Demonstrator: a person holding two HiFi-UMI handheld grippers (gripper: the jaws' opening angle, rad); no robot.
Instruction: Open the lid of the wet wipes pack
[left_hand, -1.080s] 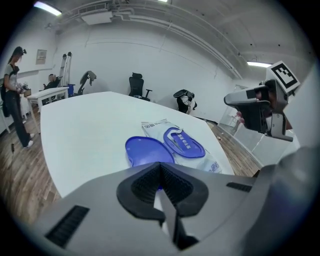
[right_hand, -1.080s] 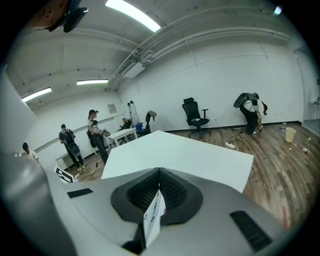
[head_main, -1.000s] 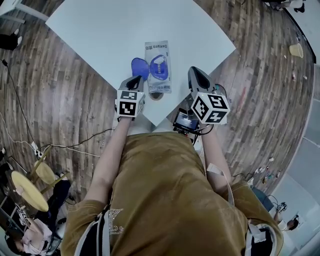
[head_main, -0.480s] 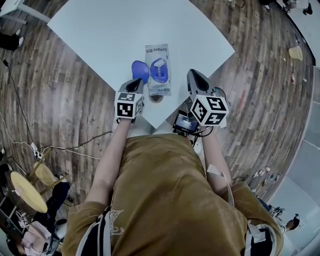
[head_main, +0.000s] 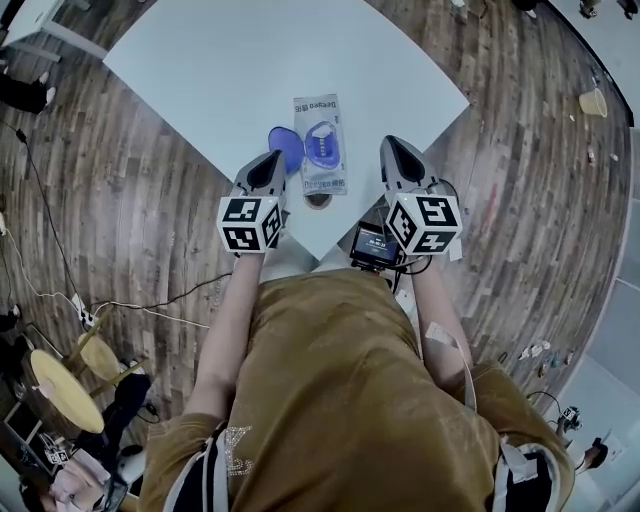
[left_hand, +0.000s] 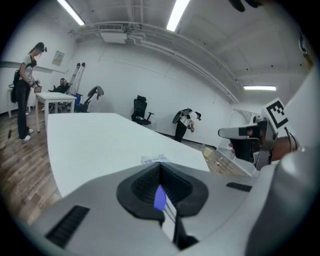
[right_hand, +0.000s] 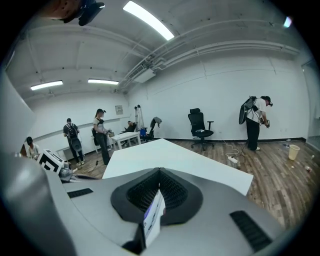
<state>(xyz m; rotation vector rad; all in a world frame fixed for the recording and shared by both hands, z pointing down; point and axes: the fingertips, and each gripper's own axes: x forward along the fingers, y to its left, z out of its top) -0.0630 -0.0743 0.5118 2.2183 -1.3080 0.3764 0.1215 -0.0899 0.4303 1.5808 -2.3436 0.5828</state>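
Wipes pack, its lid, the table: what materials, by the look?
Wipes pack: probably soft plastic film, going by the flat printed pouch. Lid: stiff blue plastic, keeps its moulded shape flipped open. Table: smooth matte white top, maybe laminate; core not visible.

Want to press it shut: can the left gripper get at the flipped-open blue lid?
Probably yes: the left gripper sits just beside the blue lid, nothing between them; its fingers are together.

Left tongs (head_main: 272, 158), right tongs (head_main: 391, 144) closed.
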